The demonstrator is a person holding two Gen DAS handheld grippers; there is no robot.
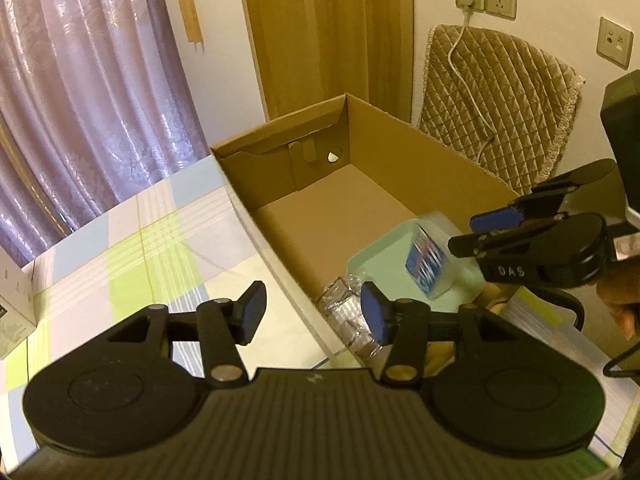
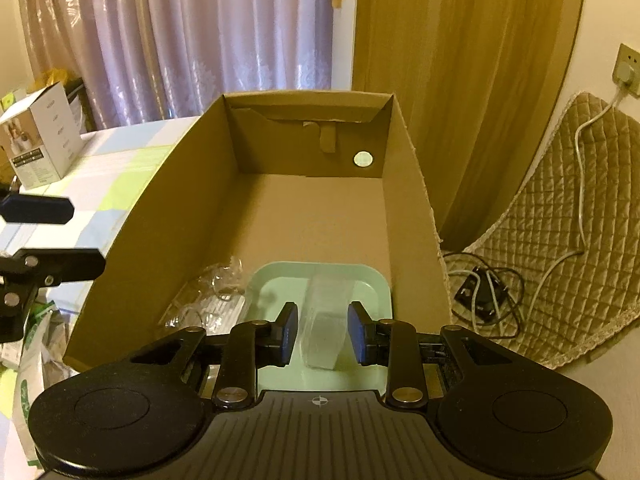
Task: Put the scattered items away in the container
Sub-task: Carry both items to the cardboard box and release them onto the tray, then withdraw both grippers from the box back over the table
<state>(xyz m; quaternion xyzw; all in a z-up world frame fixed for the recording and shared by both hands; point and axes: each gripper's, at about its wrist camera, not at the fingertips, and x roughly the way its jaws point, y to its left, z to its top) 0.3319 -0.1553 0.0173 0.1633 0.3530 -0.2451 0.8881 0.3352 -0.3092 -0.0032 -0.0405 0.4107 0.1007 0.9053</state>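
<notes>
A cardboard box (image 2: 304,216) is seen on a checked tablecloth (image 1: 152,240) by curtains (image 1: 80,92).
In it a green tray (image 2: 280,284) is laid, with a clear packet (image 2: 324,320) falling between the parted right gripper (image 2: 322,332) fingers; the left gripper (image 1: 312,312) is held open.

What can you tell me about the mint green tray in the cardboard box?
The mint green tray looks like smooth plastic, squarish with rounded corners and a low raised rim. It lies flat on the floor of the cardboard box, at its near end by the right wall. A clear plastic case rests in it, and crinkled clear packaging lies beside it.
</notes>
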